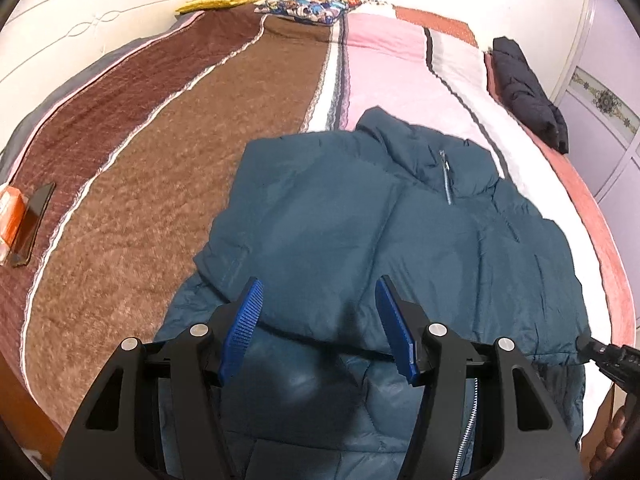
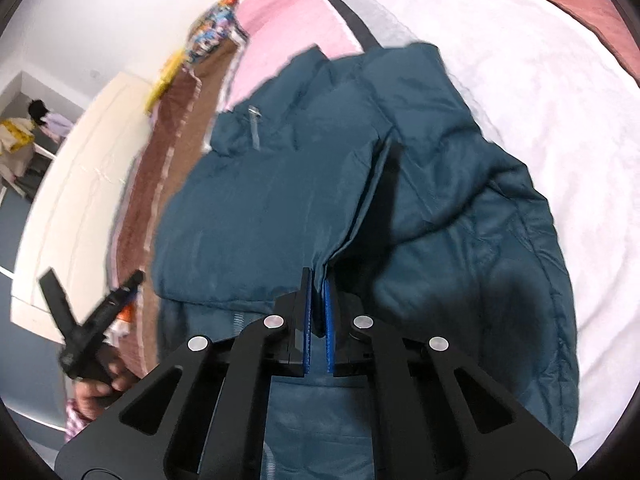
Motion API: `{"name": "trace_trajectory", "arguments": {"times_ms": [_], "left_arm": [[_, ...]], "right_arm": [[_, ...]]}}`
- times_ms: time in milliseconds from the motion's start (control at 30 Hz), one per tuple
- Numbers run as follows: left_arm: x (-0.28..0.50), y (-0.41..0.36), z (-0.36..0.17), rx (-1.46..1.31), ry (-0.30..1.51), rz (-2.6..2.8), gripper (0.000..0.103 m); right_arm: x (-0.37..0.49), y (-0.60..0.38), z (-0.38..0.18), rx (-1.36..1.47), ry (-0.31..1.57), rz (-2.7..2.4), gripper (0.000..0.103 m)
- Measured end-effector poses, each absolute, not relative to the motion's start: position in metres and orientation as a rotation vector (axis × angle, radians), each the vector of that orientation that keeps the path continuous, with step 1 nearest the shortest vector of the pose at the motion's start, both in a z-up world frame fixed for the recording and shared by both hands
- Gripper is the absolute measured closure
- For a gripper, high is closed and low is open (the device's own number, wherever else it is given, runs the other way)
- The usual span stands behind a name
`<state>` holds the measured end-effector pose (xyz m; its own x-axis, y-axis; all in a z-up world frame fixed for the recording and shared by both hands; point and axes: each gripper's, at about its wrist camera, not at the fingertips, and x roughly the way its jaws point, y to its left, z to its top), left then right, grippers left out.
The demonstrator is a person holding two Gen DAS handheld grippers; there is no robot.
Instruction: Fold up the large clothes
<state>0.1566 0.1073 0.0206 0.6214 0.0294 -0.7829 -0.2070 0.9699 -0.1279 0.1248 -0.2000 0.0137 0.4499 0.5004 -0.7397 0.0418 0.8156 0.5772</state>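
A teal puffer jacket point(image 1: 400, 232) lies on the bed, its upper half folded down over the lower half, collar and zipper facing up. My left gripper point(image 1: 320, 312) is open just above the folded edge, holding nothing. My right gripper point(image 2: 318, 284) is shut on a fold of the jacket point(image 2: 280, 200) at its near edge. The right gripper also shows at the right edge of the left wrist view point(image 1: 600, 352). The left gripper shows at the lower left of the right wrist view point(image 2: 100, 320).
The bed carries a brown fuzzy blanket point(image 1: 160, 160) and a pink and white quilt point(image 1: 384, 68). A dark folded garment point(image 1: 528, 92) lies at the far right edge. A phone point(image 1: 34, 220) and an orange pack lie at left. Pillows point(image 1: 308, 2) sit at the head.
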Motion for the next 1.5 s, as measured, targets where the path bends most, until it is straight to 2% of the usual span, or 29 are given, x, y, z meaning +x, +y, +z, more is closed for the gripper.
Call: {"name": "trace_trajectory", "arguments": {"times_ms": [233, 333, 467, 733, 867, 1200, 1267, 1400, 1500], "left_arm": [[0.166, 0.110, -0.004, -0.254, 0.976, 0.147, 0.045], [0.158, 0.113, 0.000, -0.280, 0.958, 0.140, 0.045], [0.147, 0.112, 0.007, -0.253, 0.947, 0.147, 0.045], [0.112, 0.108, 0.008, -0.145, 0.975, 0.199, 0.044], [0.091, 0.107, 0.009, -0.130, 0.985, 0.214, 0.044], [0.047, 0.107, 0.011, -0.082, 0.981, 0.264, 0.044], [0.038, 0.109, 0.010, -0.082, 0.986, 0.265, 0.044], [0.021, 0.116, 0.008, -0.094, 1.005, 0.272, 0.044], [0.008, 0.124, 0.005, -0.113, 1.030, 0.272, 0.044]], "right_arm": [[0.142, -0.191, -0.013, 0.515, 1.142, 0.250, 0.096], [0.138, -0.192, -0.013, 0.518, 1.149, 0.249, 0.090], [0.133, -0.196, -0.011, 0.518, 1.154, 0.245, 0.070], [0.100, -0.206, 0.002, 0.455, 1.138, 0.246, 0.058], [0.079, -0.210, 0.011, 0.388, 1.130, 0.238, 0.053], [0.030, -0.216, 0.020, 0.182, 1.150, 0.228, 0.052], [0.021, -0.221, 0.021, 0.151, 1.164, 0.224, 0.046], [0.000, -0.232, 0.021, 0.092, 1.187, 0.212, 0.045], [-0.014, -0.243, 0.018, 0.096, 1.216, 0.213, 0.039]]}}
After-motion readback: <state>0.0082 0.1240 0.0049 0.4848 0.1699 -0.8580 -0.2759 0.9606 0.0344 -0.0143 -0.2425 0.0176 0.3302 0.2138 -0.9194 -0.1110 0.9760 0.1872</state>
